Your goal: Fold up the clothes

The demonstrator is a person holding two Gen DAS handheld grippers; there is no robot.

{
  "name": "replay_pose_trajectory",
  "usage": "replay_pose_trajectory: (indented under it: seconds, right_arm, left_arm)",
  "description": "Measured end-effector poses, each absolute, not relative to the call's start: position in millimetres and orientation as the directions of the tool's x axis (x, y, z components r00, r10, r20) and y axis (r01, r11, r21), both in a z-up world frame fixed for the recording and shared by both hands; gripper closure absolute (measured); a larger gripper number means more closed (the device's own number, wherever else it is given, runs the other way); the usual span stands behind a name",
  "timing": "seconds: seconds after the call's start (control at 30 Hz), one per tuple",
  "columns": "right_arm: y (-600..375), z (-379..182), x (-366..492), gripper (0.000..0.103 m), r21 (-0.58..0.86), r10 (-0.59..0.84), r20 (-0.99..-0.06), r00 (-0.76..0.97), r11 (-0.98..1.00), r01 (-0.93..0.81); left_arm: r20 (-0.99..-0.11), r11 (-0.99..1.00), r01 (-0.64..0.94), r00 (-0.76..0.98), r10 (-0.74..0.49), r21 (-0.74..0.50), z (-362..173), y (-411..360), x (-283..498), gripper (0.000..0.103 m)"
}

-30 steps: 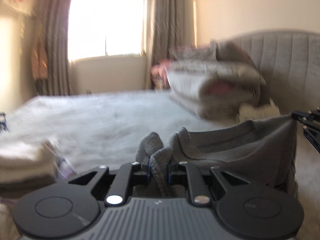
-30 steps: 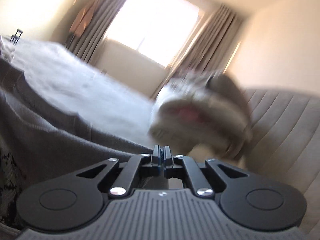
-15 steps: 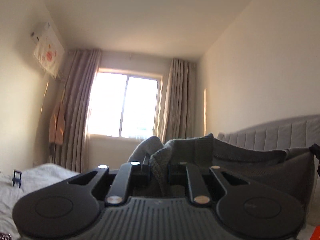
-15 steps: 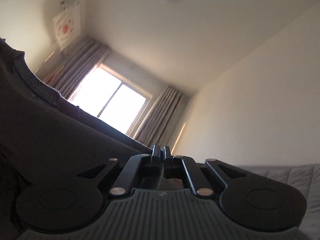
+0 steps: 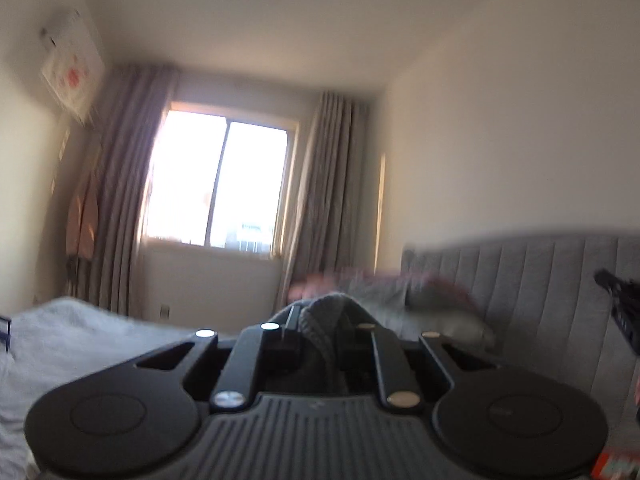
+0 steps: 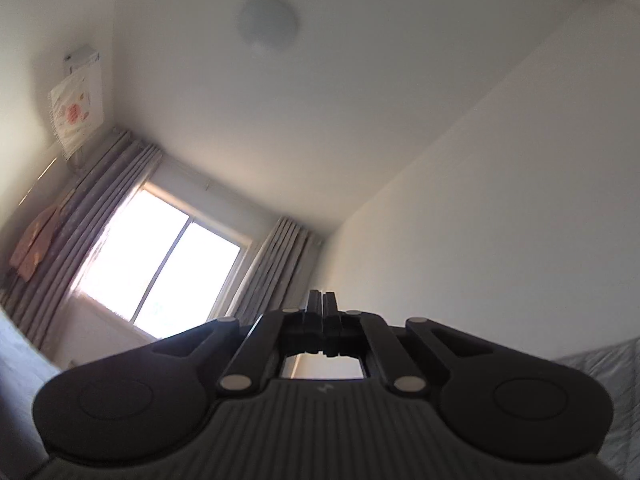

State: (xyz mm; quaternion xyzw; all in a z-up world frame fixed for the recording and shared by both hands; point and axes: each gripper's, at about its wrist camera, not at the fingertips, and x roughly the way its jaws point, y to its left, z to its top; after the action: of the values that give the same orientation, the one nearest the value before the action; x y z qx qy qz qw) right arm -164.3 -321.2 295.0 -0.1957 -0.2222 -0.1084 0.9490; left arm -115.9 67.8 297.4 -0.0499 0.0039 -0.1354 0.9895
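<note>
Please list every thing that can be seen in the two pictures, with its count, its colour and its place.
garment: one, dark grey knit, bunched between the left fingers
bed: one, white cover, lower left
headboard: one, grey, padded, right
bedding: blurred pile, grey and pink, before the headboard
window: one, bright, far wall
curtains: two, grey, either side of the window
poster: one, white with red, left wall
ceiling lamp: one, round, pale
orange cloth: one, hanging left of the curtains
left hand-held gripper: black, shut on the garment
right hand-held gripper: black, shut, tilted upward; nothing visible between its fingers
</note>
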Motion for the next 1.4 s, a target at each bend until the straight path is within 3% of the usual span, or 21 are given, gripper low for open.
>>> replay_pose_trajectory:
  seconds: [0.1,0.23,0.27,0.37,0.43,0.47,0.5,0.53,0.57,0.63,0.7,0.77,0.8,0.83,0.87,1.0,1.13,1.23,1.27,1.3,1.4]
  right_arm:
    - [-319.9,256.3,-108.7,0.103,-0.354,0.017,0.161,0.987,0.934,0.042]
    - [-313.9,172.7,-51.9,0.092,-0.167,0.282,-0.284,0.916,0.927,-0.337]
    - [-311.0,151.0,-41.6,0.091,-0.106,0.341,-0.366,0.866,0.909,-0.402]
    - [-298.1,96.0,-13.7,0.087,0.069,0.473,-0.573,0.669,0.842,-0.536]
    - [-287.7,74.9,0.9,0.086,0.157,0.513,-0.664,0.543,0.807,-0.570]
    - [-284.1,68.9,1.9,0.080,0.193,0.527,-0.687,0.500,0.796,-0.573]
    - [-284.1,66.2,-3.7,0.074,0.227,0.542,-0.692,0.476,0.790,-0.570]
    - [-285.9,64.4,-11.1,0.058,0.261,0.560,-0.691,0.458,0.783,-0.564]
    - [-287.7,62.6,-18.5,0.049,0.294,0.577,-0.688,0.440,0.776,-0.557]
    - [-283.8,64.6,-33.0,0.049,0.342,0.602,-0.683,0.414,0.764,-0.547]
    - [-275.7,60.4,-42.5,0.049,0.357,0.606,-0.693,0.390,0.759,-0.545]
    - [-264.6,48.6,-59.5,0.049,0.343,0.592,-0.722,0.358,0.756,-0.557]
    - [-257.4,42.8,-64.0,0.054,0.313,0.569,-0.745,0.348,0.759,-0.571]
    - [-250.1,39.1,-68.9,0.078,0.275,0.546,-0.761,0.350,0.761,-0.588]
    - [-242.6,36.6,-73.4,0.090,0.235,0.523,-0.774,0.357,0.761,-0.605]
    - [-224.1,56.7,-89.6,0.093,-0.082,0.350,-0.740,0.574,0.800,-0.594]
    - [-219.4,88.3,-97.1,0.094,-0.419,0.136,-0.579,0.804,0.797,-0.436]
    - [-224.9,103.9,-87.6,0.094,-0.582,0.005,-0.468,0.884,0.751,-0.312]
    - [-229.5,107.9,-81.5,0.094,-0.610,-0.033,-0.443,0.896,0.743,-0.275]
    - [-235.2,111.3,-74.4,0.094,-0.628,-0.067,-0.425,0.903,0.740,-0.241]
    - [-250.0,108.5,-57.0,0.094,-0.640,-0.116,-0.440,0.890,0.737,-0.220]
  left_arm:
    - [-0.197,0.953,0.272,0.935,-0.295,-0.136,225.7,68.0,-60.7,0.090]
    - [-0.334,0.956,0.251,0.897,-0.290,-0.155,151.3,80.5,-27.6,0.099]
    - [-0.347,0.956,0.248,0.893,-0.288,-0.156,149.1,86.3,-24.5,0.103]
    - [-0.369,0.956,0.247,0.883,-0.289,-0.159,152.3,99.0,-22.1,0.103]
    - [-0.366,0.953,0.256,0.881,-0.300,-0.164,166.6,101.0,-30.0,0.103]
    - [-0.388,0.946,0.281,0.863,-0.323,-0.163,164.1,99.0,-26.8,0.103]
    - [-0.413,0.941,0.300,0.845,-0.339,-0.157,157.1,92.4,-29.9,0.102]
    - [-0.444,0.942,0.303,0.831,-0.335,-0.144,146.2,89.1,-24.7,0.101]
    - [-0.474,0.943,0.305,0.817,-0.330,-0.131,135.2,85.9,-19.4,0.100]
    - [-0.529,0.953,0.290,0.796,-0.293,-0.091,110.5,88.8,-11.3,0.092]
    - [-0.558,0.960,0.275,0.789,-0.256,-0.050,93.9,90.7,1.3,0.063]
    - [-0.565,0.959,0.282,0.787,-0.249,-0.030,89.9,90.1,8.8,0.049]
    - [-0.568,0.958,0.285,0.786,-0.246,-0.020,87.9,89.8,12.5,0.040]
    - [-0.568,0.959,0.283,0.788,-0.237,-0.007,87.1,90.1,14.0,0.036]
    - [-0.568,0.960,0.280,0.791,-0.228,0.005,86.4,90.3,15.5,0.031]
    - [-0.602,0.965,0.262,0.776,-0.189,0.035,76.1,88.7,23.8,0.031]
    - [-0.636,0.958,0.285,0.745,-0.204,0.027,66.2,84.3,33.4,0.037]
    - [-0.677,0.941,0.328,0.711,-0.188,0.083,59.8,70.6,34.1,0.057]
    - [-0.690,0.934,0.342,0.700,-0.182,0.101,57.7,66.0,34.3,0.071]
    - [-0.696,0.925,0.355,0.698,-0.167,0.134,55.5,60.4,33.0,0.078]
    - [-0.702,0.909,0.374,0.698,-0.145,0.183,53.6,52.4,29.9,0.079]
